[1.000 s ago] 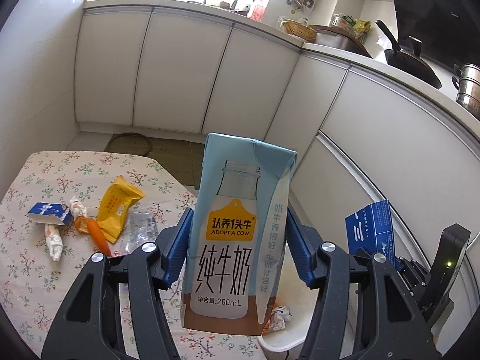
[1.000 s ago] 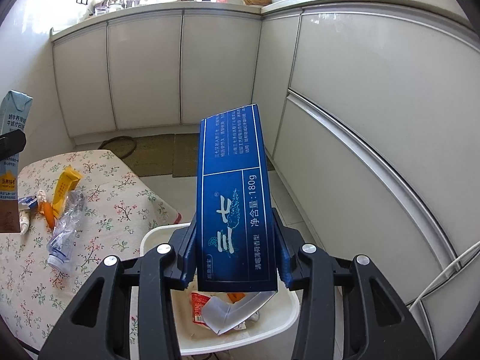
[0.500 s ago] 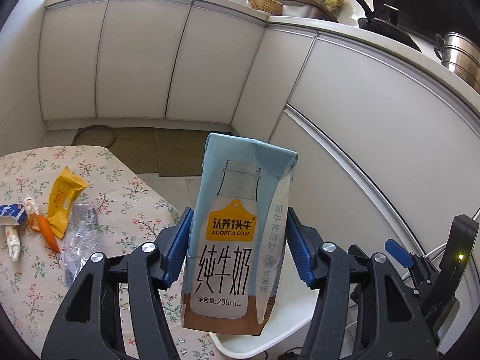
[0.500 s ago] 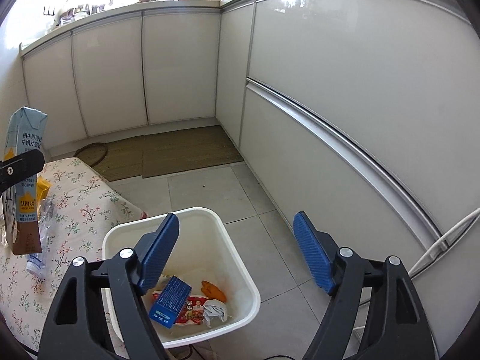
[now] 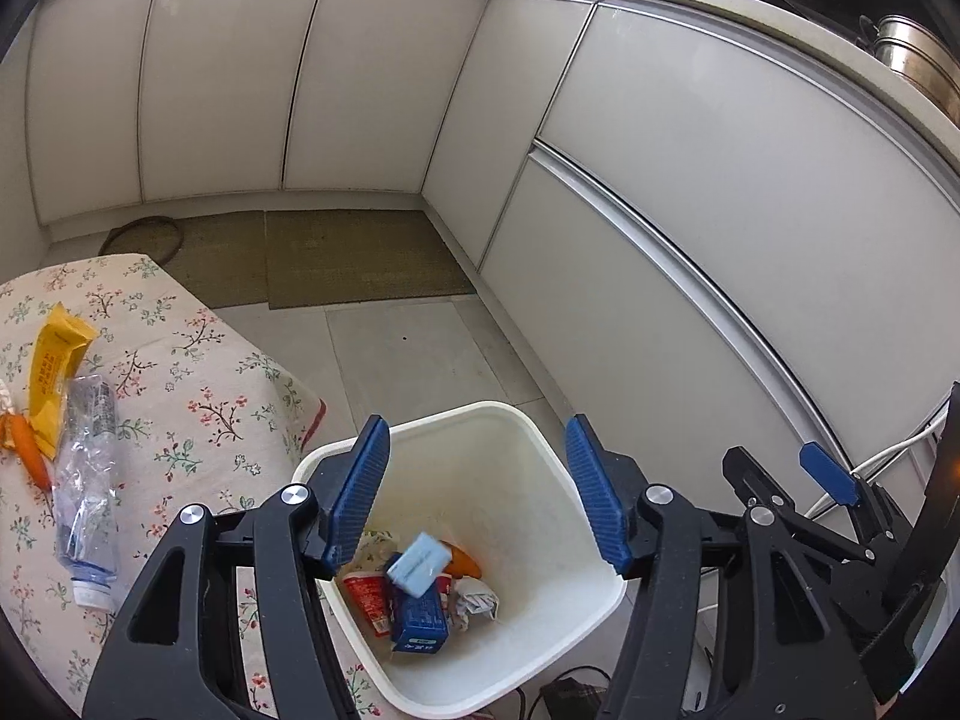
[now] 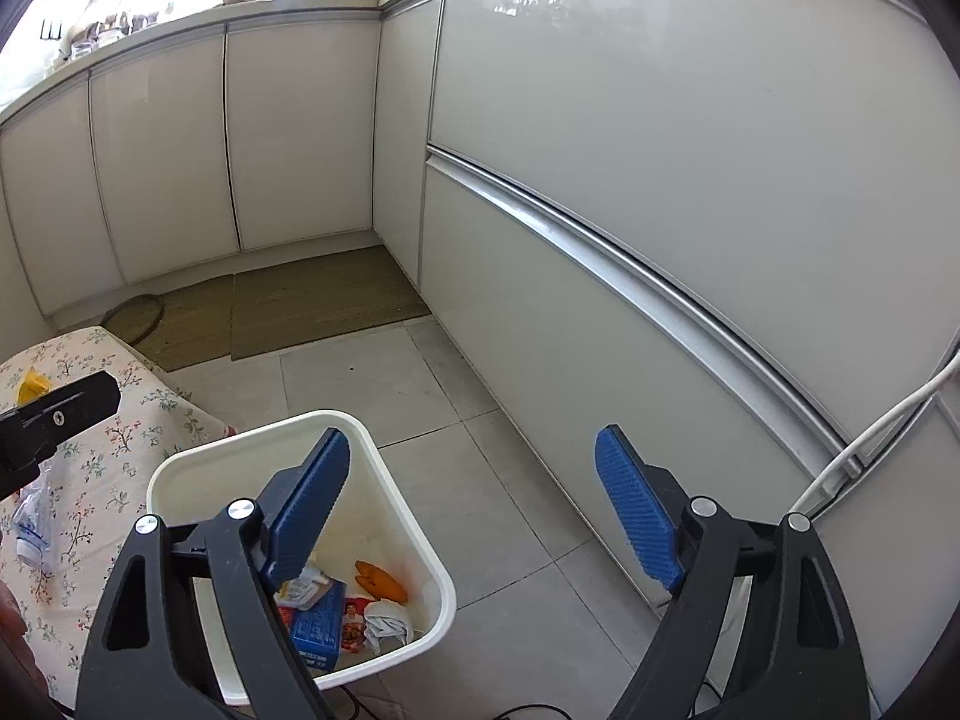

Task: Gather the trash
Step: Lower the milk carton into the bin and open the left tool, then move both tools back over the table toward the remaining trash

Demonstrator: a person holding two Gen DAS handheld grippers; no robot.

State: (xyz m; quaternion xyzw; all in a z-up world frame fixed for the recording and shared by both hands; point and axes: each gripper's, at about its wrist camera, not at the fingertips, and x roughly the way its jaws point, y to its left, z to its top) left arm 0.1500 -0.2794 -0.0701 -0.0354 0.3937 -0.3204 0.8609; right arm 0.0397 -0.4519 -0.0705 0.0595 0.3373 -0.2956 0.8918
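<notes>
Left gripper: ribbed blue pads apart, nothing between them. Right gripper: pads wide and still spreading, empty. Below both, a smooth white plastic bin holds the pale-blue milk carton atop a dark-blue box. Only the left view shows a crushed clear bottle on the floral tablecloth.

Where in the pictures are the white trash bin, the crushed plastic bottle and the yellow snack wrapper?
white trash bin (image 5: 543, 441): left wrist view, far rim.
crushed plastic bottle (image 5: 87, 480): left wrist view, middle of body.
yellow snack wrapper (image 5: 57, 372): left wrist view, middle of wrapper.
</notes>
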